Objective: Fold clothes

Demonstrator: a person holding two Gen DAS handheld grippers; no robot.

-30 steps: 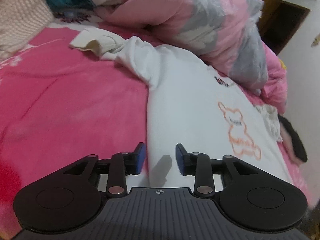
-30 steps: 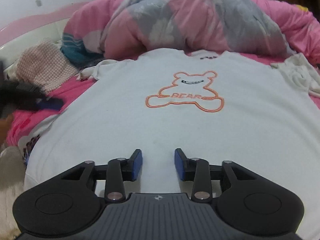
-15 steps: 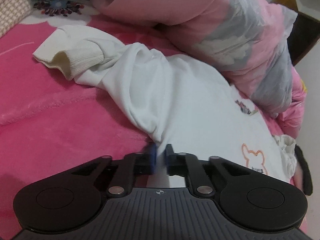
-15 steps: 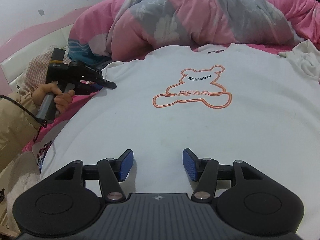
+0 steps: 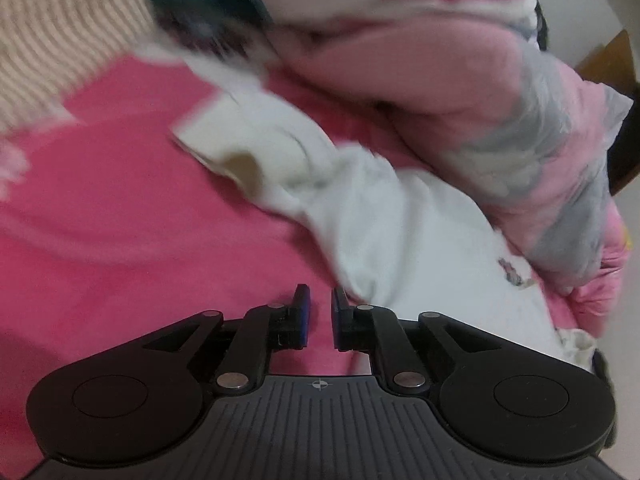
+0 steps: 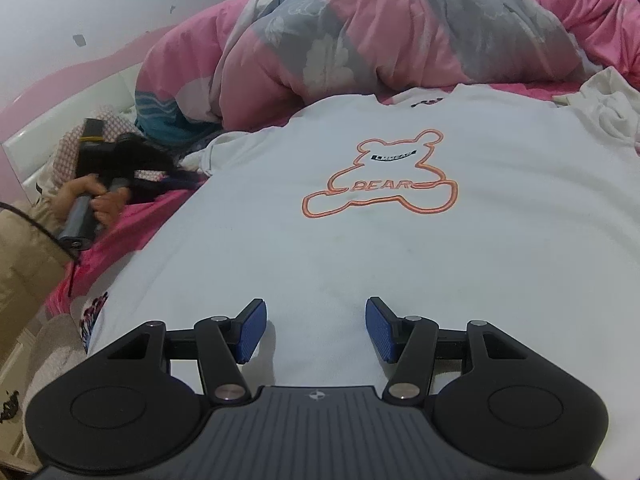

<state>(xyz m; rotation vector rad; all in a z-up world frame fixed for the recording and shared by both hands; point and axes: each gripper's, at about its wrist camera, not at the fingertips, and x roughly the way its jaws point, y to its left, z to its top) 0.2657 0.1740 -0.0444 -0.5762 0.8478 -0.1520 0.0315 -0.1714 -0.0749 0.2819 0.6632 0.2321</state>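
Note:
A white sweatshirt (image 6: 360,248) with an orange bear outline (image 6: 380,184) lies flat on the pink bed. My right gripper (image 6: 316,328) hovers open over its lower front with nothing between the fingers. In the left wrist view, which is motion-blurred, the sweatshirt's sleeve (image 5: 400,232) runs up to a ribbed cuff (image 5: 240,152). My left gripper (image 5: 320,308) stands at the sleeve's near edge with only a narrow gap. Pink sheet shows in that gap, and the white fabric touches the right fingertip (image 5: 340,300). The right wrist view shows a hand (image 6: 108,200) holding the left gripper at the far left.
A bunched pink and grey duvet (image 6: 360,32) lies behind the sweatshirt. A beige knitted item (image 5: 60,40) sits at the back left on the pink sheet (image 5: 120,220). Another crumpled white garment (image 6: 600,100) lies at the right. A white wall and pink headboard (image 6: 80,92) rise at the left.
My left gripper closed to a narrow gap at the sweatshirt's side edge, then shifted left toward the cuff. The right gripper's fingers spread wider and it stayed over the hem.

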